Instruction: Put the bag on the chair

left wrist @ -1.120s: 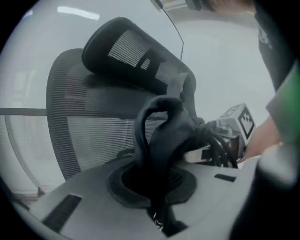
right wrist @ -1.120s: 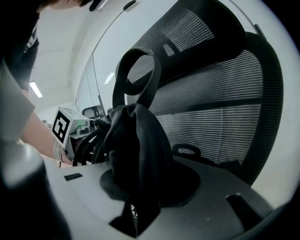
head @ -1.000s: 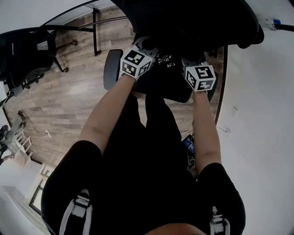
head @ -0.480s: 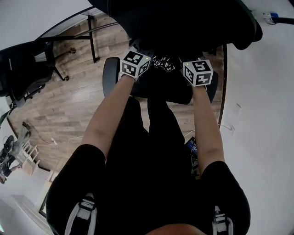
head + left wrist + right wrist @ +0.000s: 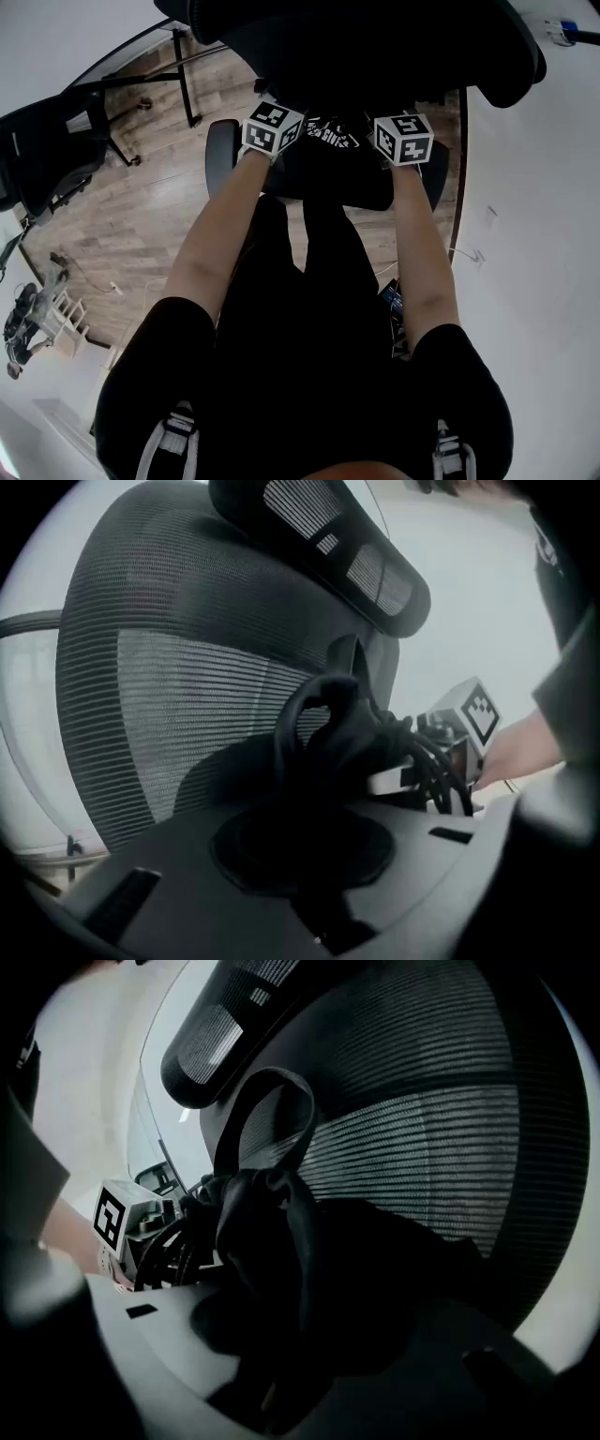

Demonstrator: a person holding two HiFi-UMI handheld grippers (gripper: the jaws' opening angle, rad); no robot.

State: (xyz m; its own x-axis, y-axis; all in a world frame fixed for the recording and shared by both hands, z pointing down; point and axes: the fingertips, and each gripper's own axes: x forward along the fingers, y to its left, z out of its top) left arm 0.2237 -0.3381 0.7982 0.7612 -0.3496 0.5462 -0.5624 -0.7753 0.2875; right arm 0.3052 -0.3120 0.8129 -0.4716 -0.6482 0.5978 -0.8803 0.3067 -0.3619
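Black soft fabric bag [image 5: 330, 131] is sitting low before the backrest of the black mesh office chair [image 5: 375, 56], over its seat, in the head view, with the left gripper [image 5: 274, 127] and right gripper [image 5: 404, 138] flanking it. In the left gripper view, nearly closed jaws are pinching the bag. In the right gripper view, the jaws have just been opening and are standing apart around bag fabric.

Blocked ahead by mesh chair back [image 5: 187, 696], headrest [image 5: 328, 546] above. Crowded in middle by bag [image 5: 272, 1232]. Free over wood floor [image 5: 141, 216] at left; hemmed by white surface [image 5: 534, 262] at right.
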